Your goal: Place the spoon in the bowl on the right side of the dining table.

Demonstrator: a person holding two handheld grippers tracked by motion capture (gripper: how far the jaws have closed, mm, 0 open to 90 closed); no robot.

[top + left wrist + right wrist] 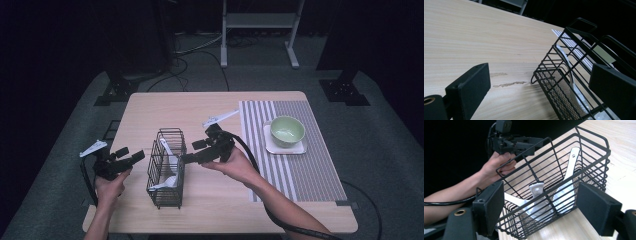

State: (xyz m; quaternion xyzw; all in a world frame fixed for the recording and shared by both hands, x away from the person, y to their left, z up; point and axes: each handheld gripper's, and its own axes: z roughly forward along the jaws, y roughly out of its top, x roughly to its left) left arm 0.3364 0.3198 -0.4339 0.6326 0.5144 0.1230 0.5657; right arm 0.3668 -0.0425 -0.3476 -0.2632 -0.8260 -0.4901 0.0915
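Note:
A black wire basket (166, 167) stands on the wooden table (210, 105) with white spoons (170, 175) lying in it. My left gripper (136, 157) hovers just left of the basket, jaws open and empty. In the left gripper view (541, 85) the basket's near corner (564, 82) sits ahead between the open pads. My right gripper (188, 159) points at the basket's right side. In the right gripper view (543, 207) its jaws stand wide in front of the basket (564, 170), clear of the wires, and the spoons (566, 192) show through the mesh.
A green bowl (287, 130) rests on a small white square dish (300, 148) on a striped grey placemat (300, 170) at the table's right. The other hand and its gripper (511, 143) show beyond the basket in the right gripper view. Dark floor and stands surround the table.

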